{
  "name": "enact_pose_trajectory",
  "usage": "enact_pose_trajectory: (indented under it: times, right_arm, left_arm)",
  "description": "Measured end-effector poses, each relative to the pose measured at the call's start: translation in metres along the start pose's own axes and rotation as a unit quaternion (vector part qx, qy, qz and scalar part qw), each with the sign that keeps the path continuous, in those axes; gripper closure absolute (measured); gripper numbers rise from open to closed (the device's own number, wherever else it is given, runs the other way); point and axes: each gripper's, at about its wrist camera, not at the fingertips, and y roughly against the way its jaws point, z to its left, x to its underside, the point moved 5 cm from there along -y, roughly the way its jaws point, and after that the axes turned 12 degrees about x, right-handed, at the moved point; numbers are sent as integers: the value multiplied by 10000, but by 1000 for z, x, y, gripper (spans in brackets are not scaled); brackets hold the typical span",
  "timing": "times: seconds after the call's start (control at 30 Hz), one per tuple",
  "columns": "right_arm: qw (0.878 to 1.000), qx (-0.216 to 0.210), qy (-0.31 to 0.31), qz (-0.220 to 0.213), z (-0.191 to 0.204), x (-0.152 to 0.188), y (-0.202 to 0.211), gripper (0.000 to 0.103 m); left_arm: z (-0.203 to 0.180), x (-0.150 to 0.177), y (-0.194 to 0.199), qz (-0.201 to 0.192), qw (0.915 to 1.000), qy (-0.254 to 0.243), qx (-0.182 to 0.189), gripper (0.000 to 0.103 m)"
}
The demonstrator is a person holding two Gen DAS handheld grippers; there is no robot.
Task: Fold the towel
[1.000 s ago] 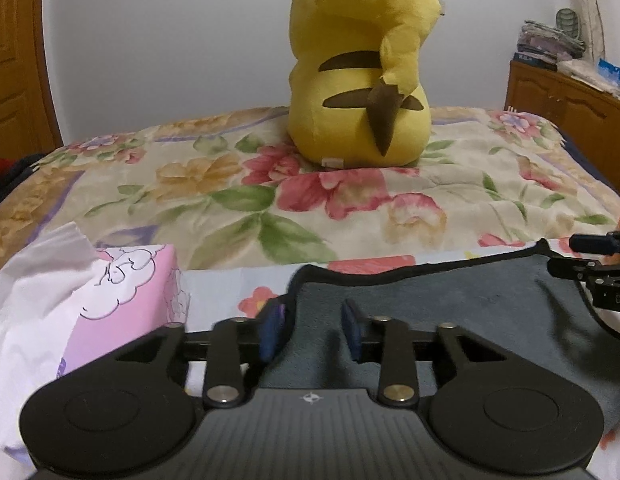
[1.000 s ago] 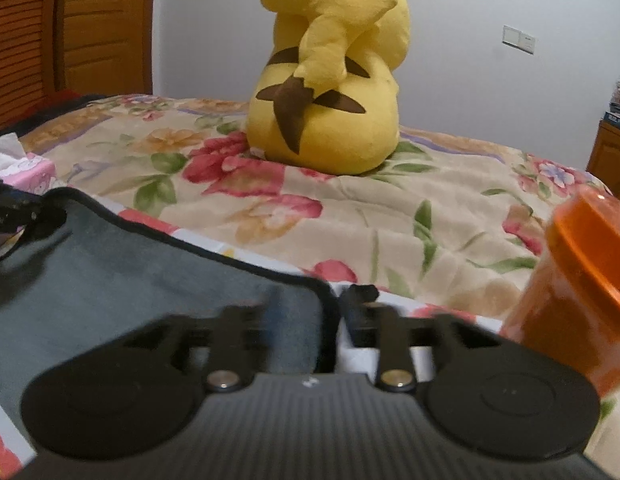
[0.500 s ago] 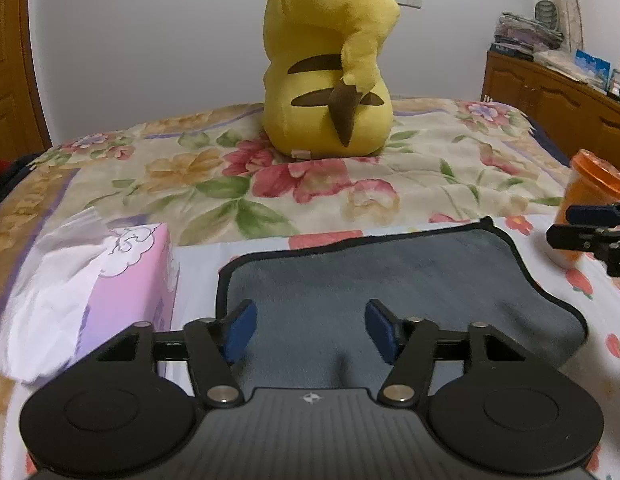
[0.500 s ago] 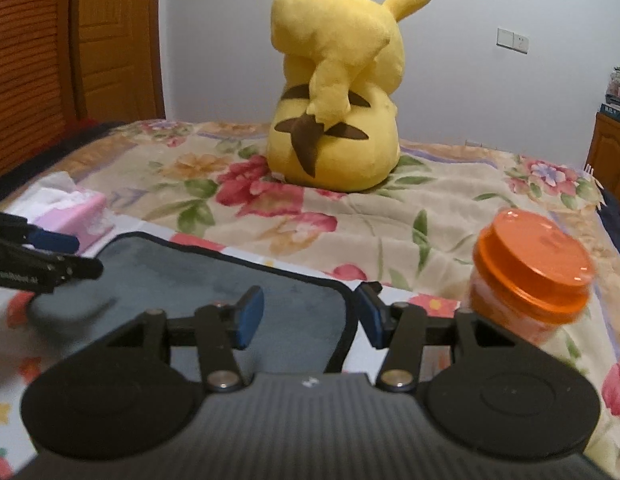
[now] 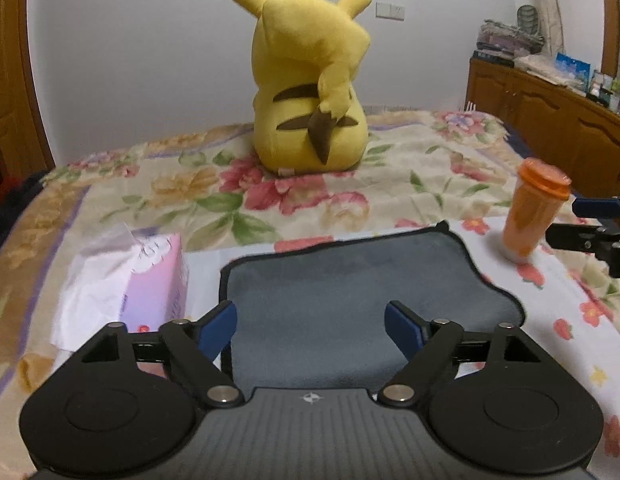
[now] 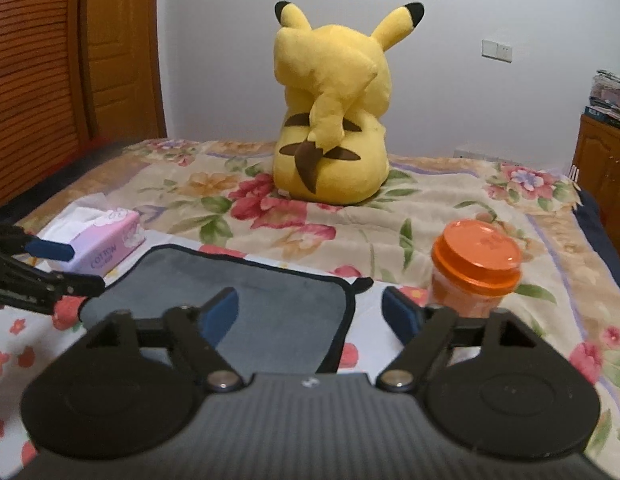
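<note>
The grey towel (image 5: 350,288) lies flat on the bed (image 5: 350,196), folded into a compact rectangle with its black-piped edge showing all round. It sits between the pink tissue box (image 5: 150,280) and the orange-lidded jar (image 5: 530,212).

1. Left gripper (image 5: 310,326): fingers spread wide, holding nothing, raised over the near edge of the towel.
2. Right gripper (image 6: 310,312): fingers spread wide, holding nothing, above the towel's right corner, just beside the jar.

Judged from this layout, 1 fold is complete and both grippers are clear of the cloth.

If a further fold is wanted, lower each gripper to a corner on 1 short edge, pinch all layers, and carry that edge across. Keep your right gripper off the jar.
</note>
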Motion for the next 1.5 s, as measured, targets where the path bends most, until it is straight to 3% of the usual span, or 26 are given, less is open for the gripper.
enact_pose_trajectory:
  times: [0.07,0.13,0.23,0.47,1.13,1.5]
  right_arm:
    - [10000,17,-8,-14,-1,-2,7,20]
    - [10000,28,-33,-55,-1,-5,16,9]
    - [9999,22,-92,-114,-4,-10,31,0]
    - [9998,50,-87,-169,-2,-19,68,0]
    - [9989,77,-195,-413,-3,-18,153,0]
    - [9987,53,-247,-444,4,-3,185,0]
  left_arm:
    - [-5,-5,11,-57,10000,-22,0,12]
    - [-10,-9,22,-114,9999,-71,-22,10]
    - [-18,-15,39,-184,9997,-125,-64,9]
    - [-37,-19,82,-343,9993,-118,-40,0]
    - [-89,0,175,-347,9984,-446,-59,0]
    - [-107,19,207,-448,9987,-249,9,0]
